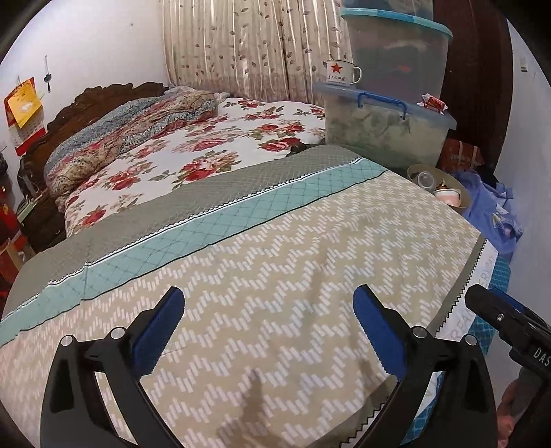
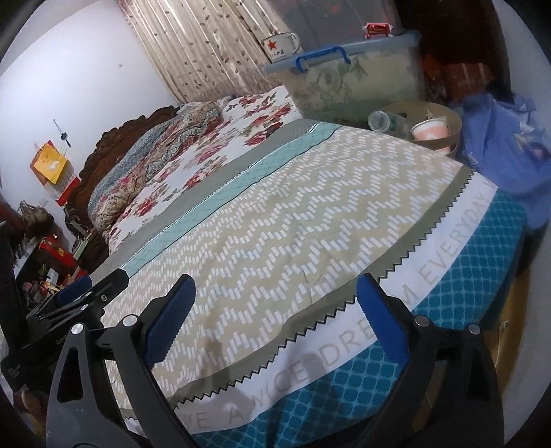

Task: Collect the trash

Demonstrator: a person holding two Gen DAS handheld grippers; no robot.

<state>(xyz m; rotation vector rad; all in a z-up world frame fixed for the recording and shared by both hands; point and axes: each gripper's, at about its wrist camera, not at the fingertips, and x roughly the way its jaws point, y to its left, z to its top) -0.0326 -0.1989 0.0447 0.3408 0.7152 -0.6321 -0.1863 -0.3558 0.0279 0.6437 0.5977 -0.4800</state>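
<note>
Left wrist view
- Left hand-held gripper (image 1: 268, 324): jaws spread wide, nothing between the blue pads; it hangs over the near part of the bed.
- Bed cover (image 1: 275, 262): beige zigzag cloth with a teal band and a grey band on its far side; no loose trash shows on it.
- Right hand-held gripper (image 1: 506, 320): only its black tip shows at the right edge, just past the bed's right side.
- Trash basket (image 1: 463, 196): round tan basket to the far right, behind the bed's corner; it holds a clear plastic bottle (image 1: 425, 179) and a pink-and-white cup (image 1: 447, 196).
- Storage boxes (image 1: 385, 138): two lidded bins stacked at the far right; an enamel mug (image 1: 341, 72) with a red star and a red-wrapped snack packet (image 1: 434, 102) sit on the lower lid.
- Far left: floral quilt (image 1: 206, 141) and dark carved headboard.

Right wrist view
- Right hand-held gripper (image 2: 275, 306): jaws wide apart and empty, over the bed's near right edge, where the cloth reads "A NICE DREAM EVERYDAY".
- Left hand-held gripper (image 2: 93, 289): at the left edge, seen from the side.
- Trash basket (image 2: 451, 120): far right, beyond the bed's corner; the bottle (image 2: 387, 122) lies on its side in it, the cup (image 2: 432, 129) beside the bottle.
- Blue cloth (image 2: 499, 155): heaped right of the basket.
- Mug (image 2: 280, 46) and snack packet (image 2: 378, 29): on the bin lid, far side.
</note>
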